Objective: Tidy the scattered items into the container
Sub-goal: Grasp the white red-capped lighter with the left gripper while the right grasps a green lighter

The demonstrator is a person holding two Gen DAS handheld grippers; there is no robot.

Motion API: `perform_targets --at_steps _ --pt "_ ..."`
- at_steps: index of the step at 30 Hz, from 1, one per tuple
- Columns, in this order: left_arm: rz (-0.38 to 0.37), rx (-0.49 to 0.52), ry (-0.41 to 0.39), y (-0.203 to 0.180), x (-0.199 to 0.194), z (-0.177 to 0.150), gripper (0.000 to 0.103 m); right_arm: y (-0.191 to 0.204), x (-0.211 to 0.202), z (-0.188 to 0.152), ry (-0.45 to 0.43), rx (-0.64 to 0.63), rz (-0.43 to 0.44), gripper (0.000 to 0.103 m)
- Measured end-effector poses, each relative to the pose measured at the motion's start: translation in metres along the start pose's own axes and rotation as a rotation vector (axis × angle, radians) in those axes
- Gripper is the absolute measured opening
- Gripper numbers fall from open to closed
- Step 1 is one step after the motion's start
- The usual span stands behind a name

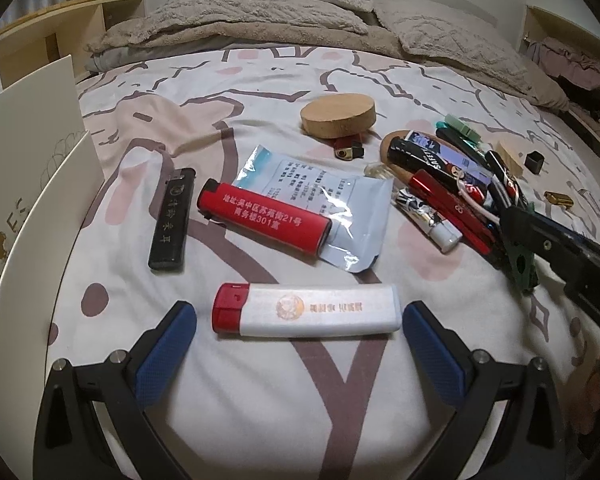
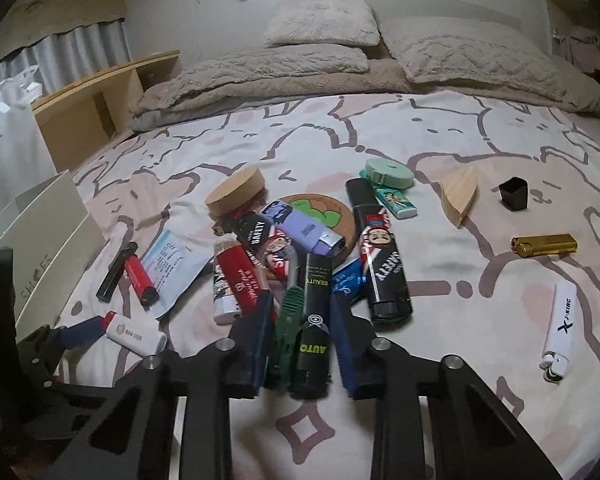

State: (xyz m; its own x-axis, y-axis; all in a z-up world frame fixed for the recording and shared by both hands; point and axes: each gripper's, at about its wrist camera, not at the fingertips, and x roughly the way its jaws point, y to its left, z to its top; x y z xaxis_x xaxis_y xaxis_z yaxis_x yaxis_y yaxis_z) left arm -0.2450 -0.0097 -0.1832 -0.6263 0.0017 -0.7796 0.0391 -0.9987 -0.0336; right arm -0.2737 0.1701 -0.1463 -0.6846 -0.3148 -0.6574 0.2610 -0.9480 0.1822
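Observation:
A white lighter with a red cap (image 1: 306,316) lies crosswise on the bedspread between the blue pads of my left gripper (image 1: 299,309), which stands open around it without touching. The same lighter (image 2: 134,334) shows at the lower left of the right wrist view. My right gripper (image 2: 300,316) is shut on a black lighter marked AUTO (image 2: 315,320) and a dark green comb-like piece (image 2: 287,312) at the near edge of a pile of lighters (image 2: 300,240). In the left wrist view the right gripper (image 1: 516,236) reaches into that pile. The white box (image 1: 28,184) stands at the left.
A red lighter (image 1: 264,220), a black lighter (image 1: 172,224) and a plastic pouch (image 1: 332,200) lie mid-bed, a cork lid (image 1: 338,114) behind. To the right are a gold lighter (image 2: 544,246), a white lighter (image 2: 560,332), a black cap (image 2: 514,193) and a wooden piece (image 2: 460,196). Pillows sit at the back.

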Motion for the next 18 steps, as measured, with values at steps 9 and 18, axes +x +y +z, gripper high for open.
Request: perform_targets --at_steps 9,18 --pt "0.001 -0.004 -0.026 0.000 0.000 -0.002 0.103 0.014 -0.006 -0.005 -0.044 -0.070 -0.018 0.011" --pt "-0.014 -0.043 -0.073 0.009 -0.007 -0.003 0.088 0.009 -0.016 -0.018 -0.022 -0.016 0.035 0.010"
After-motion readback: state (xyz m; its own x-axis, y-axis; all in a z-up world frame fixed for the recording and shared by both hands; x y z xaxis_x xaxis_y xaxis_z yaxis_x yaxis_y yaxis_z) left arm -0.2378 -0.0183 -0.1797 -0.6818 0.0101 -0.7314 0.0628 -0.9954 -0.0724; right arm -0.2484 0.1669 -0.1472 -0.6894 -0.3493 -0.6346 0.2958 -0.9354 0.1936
